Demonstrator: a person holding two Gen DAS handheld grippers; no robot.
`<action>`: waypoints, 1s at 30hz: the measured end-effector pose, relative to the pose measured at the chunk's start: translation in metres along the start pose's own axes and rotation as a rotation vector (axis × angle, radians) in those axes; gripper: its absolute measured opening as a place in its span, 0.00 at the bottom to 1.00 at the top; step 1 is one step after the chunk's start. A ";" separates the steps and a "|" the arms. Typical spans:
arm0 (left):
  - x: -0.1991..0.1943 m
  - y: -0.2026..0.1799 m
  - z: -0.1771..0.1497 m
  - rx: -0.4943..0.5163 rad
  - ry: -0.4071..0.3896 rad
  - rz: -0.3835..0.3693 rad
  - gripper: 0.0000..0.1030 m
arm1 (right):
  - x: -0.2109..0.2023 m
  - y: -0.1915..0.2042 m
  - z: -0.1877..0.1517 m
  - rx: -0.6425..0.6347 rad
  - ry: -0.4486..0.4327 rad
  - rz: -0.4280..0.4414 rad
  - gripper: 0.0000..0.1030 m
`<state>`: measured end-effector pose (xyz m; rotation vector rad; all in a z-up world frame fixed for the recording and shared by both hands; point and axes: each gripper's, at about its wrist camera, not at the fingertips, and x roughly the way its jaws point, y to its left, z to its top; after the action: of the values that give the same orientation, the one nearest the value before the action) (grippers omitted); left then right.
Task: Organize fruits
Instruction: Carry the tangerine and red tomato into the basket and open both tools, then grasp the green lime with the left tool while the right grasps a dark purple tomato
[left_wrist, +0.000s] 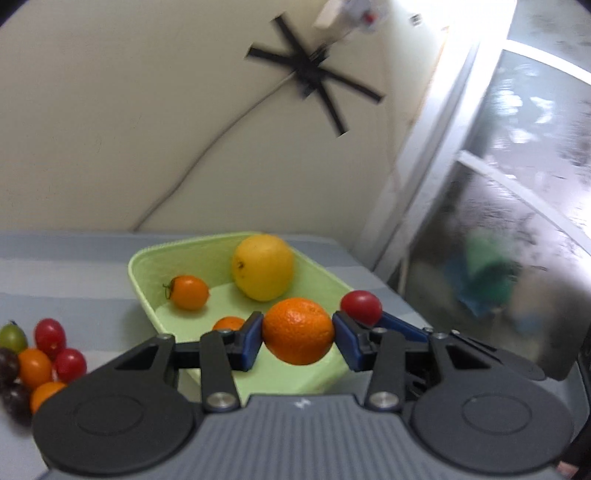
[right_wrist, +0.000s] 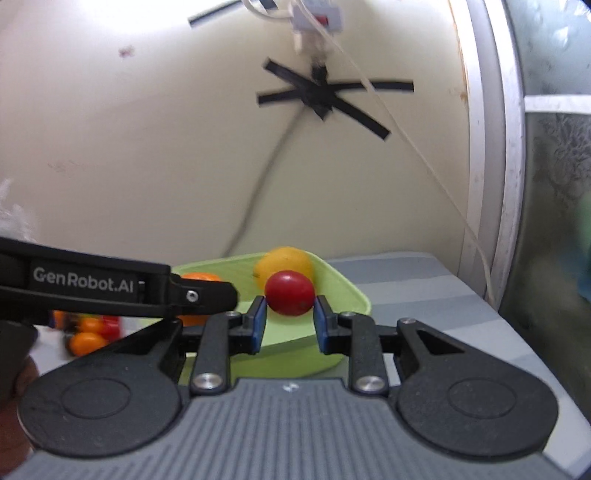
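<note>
To the left of the left gripper (left_wrist: 297, 338) a heap of small tomatoes (left_wrist: 35, 363) lies on the striped cloth (left_wrist: 66, 266). Ahead of it, in the green basket (left_wrist: 147, 258), sit an orange tomato (left_wrist: 188, 292) and a big yellow fruit (left_wrist: 263, 267). The left gripper's blue pads pinch a round, dimpled orange (left_wrist: 297, 331), raised above the basket's near end. To its right, the right gripper (right_wrist: 290, 319) clamps a glossy red tomato (right_wrist: 290, 293) over the basket's near rim.
</note>
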<state>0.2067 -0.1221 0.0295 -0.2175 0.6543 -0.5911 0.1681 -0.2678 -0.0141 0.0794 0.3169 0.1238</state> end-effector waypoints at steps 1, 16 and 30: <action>0.006 0.002 0.000 -0.018 0.013 0.004 0.40 | 0.006 -0.002 -0.001 -0.001 0.012 -0.006 0.30; -0.030 -0.010 -0.020 0.043 -0.101 0.067 0.49 | -0.007 0.000 -0.008 -0.044 -0.080 -0.029 0.47; -0.162 0.105 -0.100 0.007 -0.087 0.367 0.50 | -0.033 0.006 -0.013 0.090 -0.125 -0.164 0.44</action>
<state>0.0882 0.0566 -0.0047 -0.1113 0.5898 -0.2305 0.1322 -0.2653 -0.0162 0.1494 0.2025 -0.0580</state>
